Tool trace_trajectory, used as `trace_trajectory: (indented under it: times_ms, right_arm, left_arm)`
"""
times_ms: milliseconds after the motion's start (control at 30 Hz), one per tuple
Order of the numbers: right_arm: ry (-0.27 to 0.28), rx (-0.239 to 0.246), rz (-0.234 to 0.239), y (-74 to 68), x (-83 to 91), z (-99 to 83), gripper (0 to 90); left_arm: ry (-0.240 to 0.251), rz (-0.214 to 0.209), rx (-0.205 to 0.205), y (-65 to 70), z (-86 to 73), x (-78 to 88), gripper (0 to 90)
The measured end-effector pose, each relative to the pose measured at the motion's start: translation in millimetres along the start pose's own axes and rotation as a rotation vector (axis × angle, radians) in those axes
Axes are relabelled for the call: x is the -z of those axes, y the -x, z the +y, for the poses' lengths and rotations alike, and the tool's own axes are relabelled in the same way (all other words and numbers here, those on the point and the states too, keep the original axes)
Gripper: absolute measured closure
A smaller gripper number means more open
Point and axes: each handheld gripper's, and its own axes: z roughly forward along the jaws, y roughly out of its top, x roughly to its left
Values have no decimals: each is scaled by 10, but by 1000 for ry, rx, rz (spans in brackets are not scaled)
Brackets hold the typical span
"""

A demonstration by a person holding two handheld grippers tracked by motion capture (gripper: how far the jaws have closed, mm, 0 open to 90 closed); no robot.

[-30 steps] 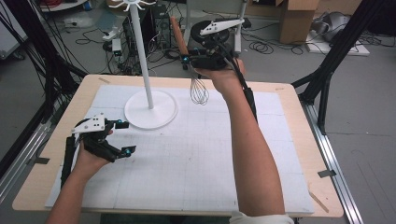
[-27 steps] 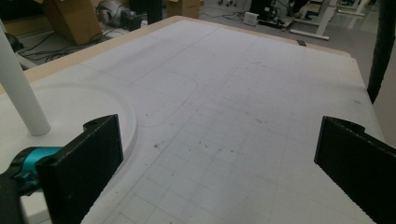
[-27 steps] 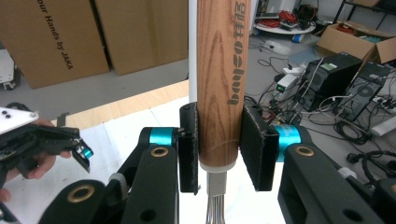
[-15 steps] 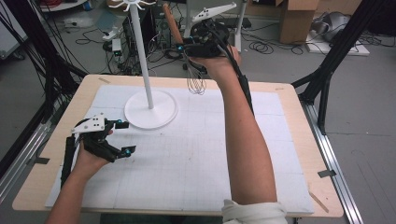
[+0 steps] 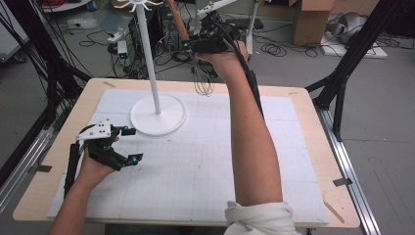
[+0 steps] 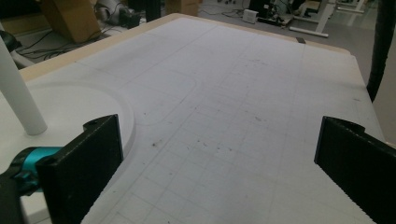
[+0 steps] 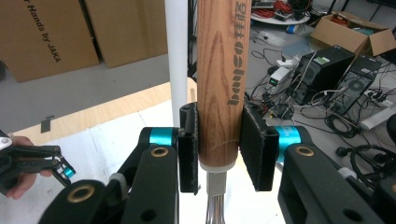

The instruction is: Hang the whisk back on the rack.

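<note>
R gripper [image 5: 188,45] top center, jaws pinching whisk [image 5: 203,81] by wood handle, prob. clear of table [image 5: 303,122]. L gripper [image 5: 131,144] lower left, jaws spread, empty.

Even, diffuse indoor light; no hard glare. High view: soft and slightly grainy, with faint shadows on the white mat [image 5: 195,161] under the left gripper [image 5: 128,144]. Left gripper view: jaws blurred by nearness, mat dim and grey. Right gripper view: wooden handle [image 7: 220,79] sharp, background boxes [image 7: 60,32] softer.
</note>
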Motion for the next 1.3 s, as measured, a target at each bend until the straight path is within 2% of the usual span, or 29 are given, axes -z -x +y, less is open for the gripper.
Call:
trace_trajectory:
  times_ms: [267, 433, 767, 933, 1300]
  right_arm:
    - [7, 2, -7, 17, -55, 44, 699]
    - [-3, -8, -14, 44, -52, 52, 699]
    - [-28, 21, -18, 19, -78, 173, 699]
    - [-40, 14, -22, 23, -127, 165, 699]
    - [-48, 26, 3, -16, -237, 161, 699]
  left_arm:
    - [-5, -4, -1, 5, 1, -5, 17]
    - [-10, -6, -2, 9, -2, -20, 17]
    - [-11, -3, -2, 8, 0, -10, 17]
    - [-7, -2, -2, 7, 0, -7, 17]
    - [-4, 1, 1, 2, -1, 0, 17]
